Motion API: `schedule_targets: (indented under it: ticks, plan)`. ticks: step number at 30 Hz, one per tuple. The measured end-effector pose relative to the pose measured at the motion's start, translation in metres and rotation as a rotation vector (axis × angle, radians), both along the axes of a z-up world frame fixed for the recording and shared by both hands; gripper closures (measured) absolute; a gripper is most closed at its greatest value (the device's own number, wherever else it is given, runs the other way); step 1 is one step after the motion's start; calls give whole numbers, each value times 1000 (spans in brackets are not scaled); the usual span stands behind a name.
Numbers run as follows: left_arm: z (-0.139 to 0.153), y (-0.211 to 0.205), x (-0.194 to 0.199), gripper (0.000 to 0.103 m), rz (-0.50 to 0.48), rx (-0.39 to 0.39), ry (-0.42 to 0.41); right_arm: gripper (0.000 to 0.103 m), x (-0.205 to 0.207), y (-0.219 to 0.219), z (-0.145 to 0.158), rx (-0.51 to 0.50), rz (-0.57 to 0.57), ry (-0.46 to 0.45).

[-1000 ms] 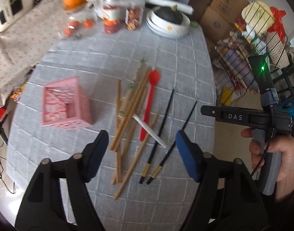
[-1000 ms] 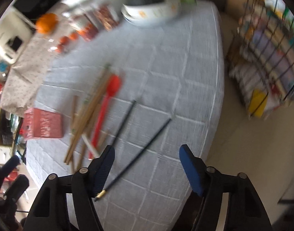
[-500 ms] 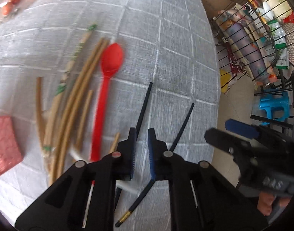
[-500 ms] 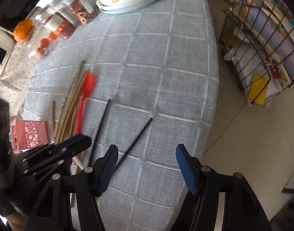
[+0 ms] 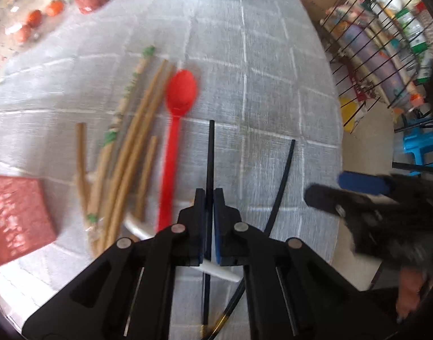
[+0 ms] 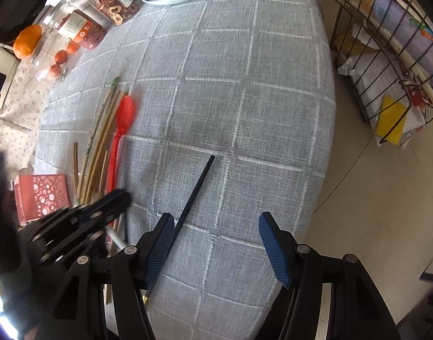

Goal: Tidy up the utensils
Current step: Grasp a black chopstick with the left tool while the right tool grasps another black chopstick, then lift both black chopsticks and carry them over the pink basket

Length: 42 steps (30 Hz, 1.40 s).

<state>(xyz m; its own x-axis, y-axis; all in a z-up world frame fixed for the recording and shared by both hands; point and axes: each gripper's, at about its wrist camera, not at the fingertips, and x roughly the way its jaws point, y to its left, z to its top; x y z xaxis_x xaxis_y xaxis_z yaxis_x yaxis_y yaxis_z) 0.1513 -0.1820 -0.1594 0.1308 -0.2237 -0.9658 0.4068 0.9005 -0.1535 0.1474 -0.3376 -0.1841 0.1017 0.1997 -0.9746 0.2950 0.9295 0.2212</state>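
The left gripper point(image 5: 208, 223) stands pressed together on the nearer black chopstick point(image 5: 210, 153), pinching it partway along its shaft; the shaft runs straight away from the gripper along the line of its fingers, tip pointing toward the far side of the counter point(image 5: 273, 56). The second black chopstick point(image 6: 195, 189) lies free on the grey checked cloth, just beside the first and angled off to the right at its far end. The right gripper point(image 6: 213, 243) is spread, nothing between its pads; the free chopstick passes just beside its left finger point(image 6: 159, 243), not centred in the gap, with its long axis slanting up and to the right in the right wrist view. Judgement: the right hand is the nearer to this chopstick and would need a small shift to its left to straddle the shaft. The bamboo chopsticks point(image 5: 137, 141) and red spoon point(image 5: 179, 99) lie in a loose fan left of the held chopstick, and the pink holder point(image 6: 42, 194) sits beyond them, well apart from the right gripper.
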Motion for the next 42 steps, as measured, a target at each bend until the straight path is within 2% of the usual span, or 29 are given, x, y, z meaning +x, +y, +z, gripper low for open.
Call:
schedule_targets:
  ticks: [9, 13, 16, 17, 18, 22, 25, 28, 34, 42]
  plan:
    - [60, 61, -30, 97, 41, -92, -109, 62, 8, 33, -27, -20, 49, 73]
    - [75, 83, -39, 97, 51, -123, -137, 64, 10, 48, -26, -114, 73, 51]
    - [83, 93, -49, 97, 58, -152, -167, 77, 9, 60, -25, -197, 98, 38]
    - [85, 97, -52, 97, 58, -162, -182, 87, 9, 63, -24, -191, 105, 23]
    - [87, 102, -57, 97, 60, -170, -198, 90, 8, 65, -25, -166, 107, 14]
    - [91, 124, -61, 97, 124, -230, -209, 97, 7, 78, -25, -172, 136, -16]
    - [99, 134, -64, 97, 132, -227, -257, 97, 4, 82, -22, -139, 124, -39]
    - [106, 150, -66, 97, 159, -241, -270, 97, 4, 87, -6, -111, 127, -94]
    - [129, 171, -75, 97, 182, -285, -328, 98, -12, 122, 48, -103, 196, -274]
    - [172, 195, -89, 97, 212, -344, -470, 98, -49, 154, 120, -111, 298, -489]
